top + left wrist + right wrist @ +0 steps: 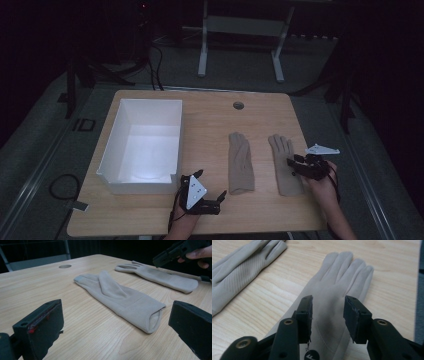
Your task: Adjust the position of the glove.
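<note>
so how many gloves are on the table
2. One glove lies mid-table, right of the white box. The other glove lies beside it further right, under the right gripper. No others visible.

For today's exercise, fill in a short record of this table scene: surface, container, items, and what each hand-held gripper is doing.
Surface: wooden table
Container: white box, left side of the table, nothing visible inside
Items: left glove and right glove, beige, flat, apart
Left hand-held gripper: jaws open, near the left glove's cuff, holding nothing
Right hand-held gripper: jaws open over the right glove, not pinching it
</note>
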